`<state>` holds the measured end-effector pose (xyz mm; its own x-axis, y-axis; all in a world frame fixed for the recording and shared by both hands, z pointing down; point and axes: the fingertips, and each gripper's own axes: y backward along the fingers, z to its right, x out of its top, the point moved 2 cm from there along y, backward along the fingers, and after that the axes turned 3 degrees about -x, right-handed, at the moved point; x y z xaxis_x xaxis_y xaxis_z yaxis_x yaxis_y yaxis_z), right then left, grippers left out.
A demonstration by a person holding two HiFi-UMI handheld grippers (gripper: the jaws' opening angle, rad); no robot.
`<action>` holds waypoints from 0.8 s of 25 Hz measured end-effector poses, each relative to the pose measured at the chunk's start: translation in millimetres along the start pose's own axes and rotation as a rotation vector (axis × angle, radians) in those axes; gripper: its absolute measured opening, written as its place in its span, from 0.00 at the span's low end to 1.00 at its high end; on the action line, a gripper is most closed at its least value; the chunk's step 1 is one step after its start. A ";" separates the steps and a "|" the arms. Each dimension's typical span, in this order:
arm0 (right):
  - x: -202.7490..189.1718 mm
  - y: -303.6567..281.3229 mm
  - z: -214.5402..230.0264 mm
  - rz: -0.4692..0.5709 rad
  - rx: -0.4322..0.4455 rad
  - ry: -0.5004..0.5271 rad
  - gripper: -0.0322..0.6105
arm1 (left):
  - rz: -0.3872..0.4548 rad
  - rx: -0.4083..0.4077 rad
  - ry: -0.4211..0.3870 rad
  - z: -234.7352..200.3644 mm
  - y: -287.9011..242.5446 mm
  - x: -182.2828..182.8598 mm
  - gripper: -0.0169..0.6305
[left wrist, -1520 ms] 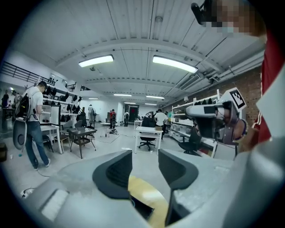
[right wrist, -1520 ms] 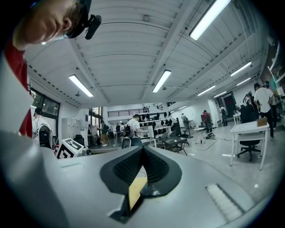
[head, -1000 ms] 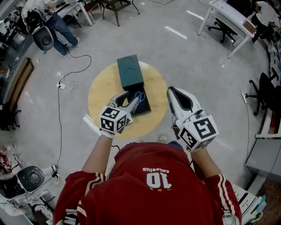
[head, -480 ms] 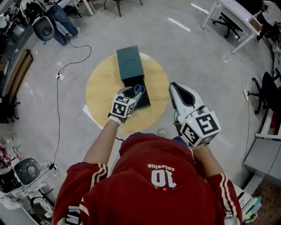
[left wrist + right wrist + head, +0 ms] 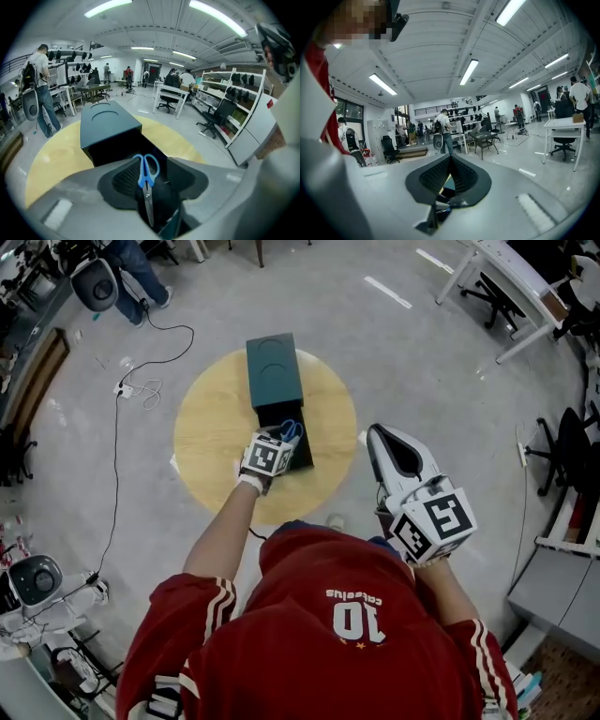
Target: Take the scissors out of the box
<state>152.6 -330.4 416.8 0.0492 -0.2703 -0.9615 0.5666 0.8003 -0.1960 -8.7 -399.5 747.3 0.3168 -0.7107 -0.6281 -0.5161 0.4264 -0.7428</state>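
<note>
The left tool (image 5: 281, 440) is released. Its jaws stand apart and point into the open end of the box (image 5: 105, 122). Between the jaws lie the scissors (image 5: 144, 186), blade toward the tool and blue handles away from it. In the left gripper view neither pad presses on the blade. The left pad (image 5: 123, 180) sits just left of the handles, and the right pad (image 5: 187, 177) sits a little further off on the other side. The scissors rest inside the dark open compartment (image 5: 117, 147), directly ahead of the tool's tips.

Beyond the handles, the closed part of the dark teal box stretches away from the tool, with a round recess in its top. The box stands on a round wooden table (image 5: 51, 159), which spreads to the tool's left and right.

The right tool (image 5: 450, 161) is clenched, its pads meeting in a line with nothing between them. In the head view it hangs well to the right of the left tool, past the table's rim and over the floor (image 5: 441, 362).
</note>
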 end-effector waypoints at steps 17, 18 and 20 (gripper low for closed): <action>-16.4 4.1 45.4 -0.041 0.017 -0.045 0.05 | -0.197 0.107 -0.076 -26.7 -32.8 -1.0 0.31; -17.0 5.2 47.1 -0.041 0.019 -0.049 0.05 | -0.208 0.117 -0.089 -28.4 -33.9 -0.6 0.30; -18.6 6.8 50.5 -0.042 0.020 -0.055 0.05 | -0.229 0.119 -0.115 -29.6 -38.3 0.8 0.29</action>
<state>197.1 -346.9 443.1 0.0701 -0.3326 -0.9404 0.5853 0.7771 -0.2312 -12.3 -433.0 782.1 0.5059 -0.7310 -0.4578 -0.3254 0.3298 -0.8862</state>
